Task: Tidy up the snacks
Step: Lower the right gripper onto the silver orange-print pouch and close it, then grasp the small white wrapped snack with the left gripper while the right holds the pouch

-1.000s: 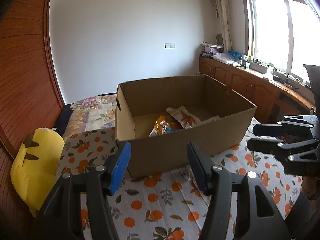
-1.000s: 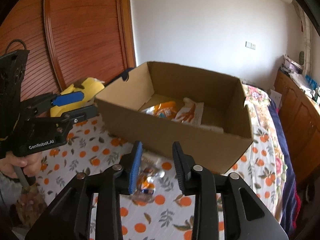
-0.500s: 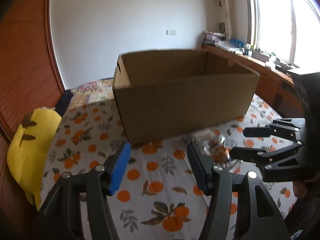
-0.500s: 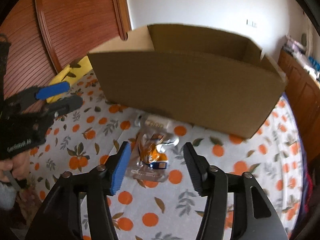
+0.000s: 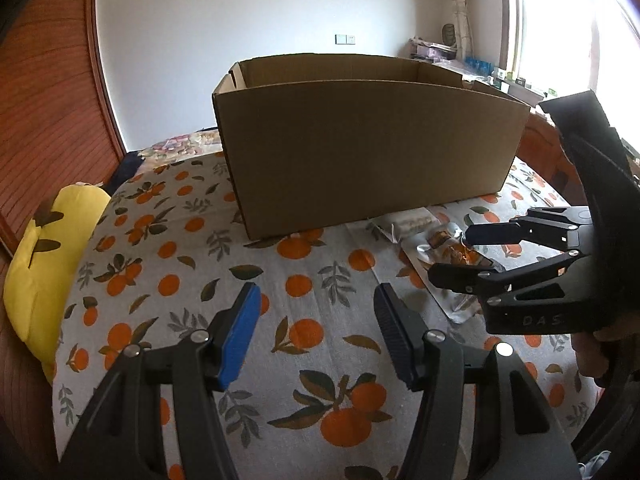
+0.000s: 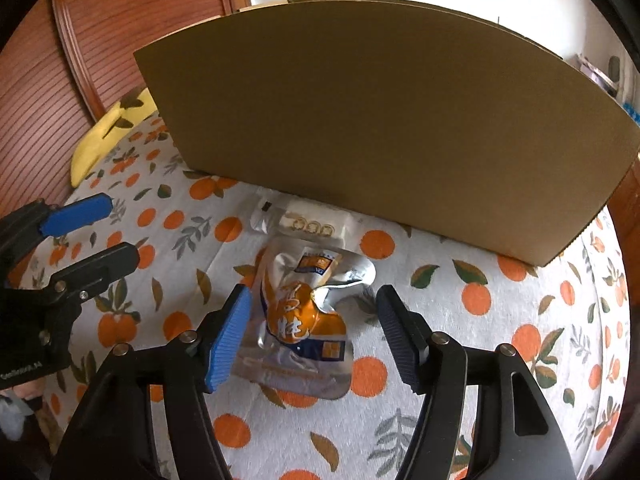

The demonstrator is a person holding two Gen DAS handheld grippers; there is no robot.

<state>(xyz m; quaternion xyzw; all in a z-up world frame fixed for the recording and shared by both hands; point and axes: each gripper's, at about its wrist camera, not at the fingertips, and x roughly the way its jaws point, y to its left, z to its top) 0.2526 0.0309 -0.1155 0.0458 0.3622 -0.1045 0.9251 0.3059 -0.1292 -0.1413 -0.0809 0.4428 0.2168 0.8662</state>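
Observation:
A silver and orange snack pouch [image 6: 304,312] lies on the orange-print cloth [image 6: 500,320] in front of a brown cardboard box [image 6: 380,120]. A smaller pale packet [image 6: 308,220] lies between the pouch and the box wall. My right gripper [image 6: 314,336] is open, low over the cloth, its jaws on either side of the pouch. In the left wrist view the pouch [image 5: 444,244] sits under the right gripper [image 5: 452,254]. My left gripper [image 5: 318,328] is open and empty over bare cloth left of the pouch, also seen in the right wrist view [image 6: 108,228]. The box inside is hidden.
A yellow plush toy [image 5: 48,256] lies at the cloth's left edge beside a wooden wardrobe [image 5: 44,100]. The box [image 5: 372,152] stands across the middle of the cloth. A wooden cabinet with clutter runs under the window [image 5: 560,40] at the right.
Both grippers have dropped lower and closer to the cloth, so the box's inside is no longer in view. The right gripper has opened wider and come down around the pouch.

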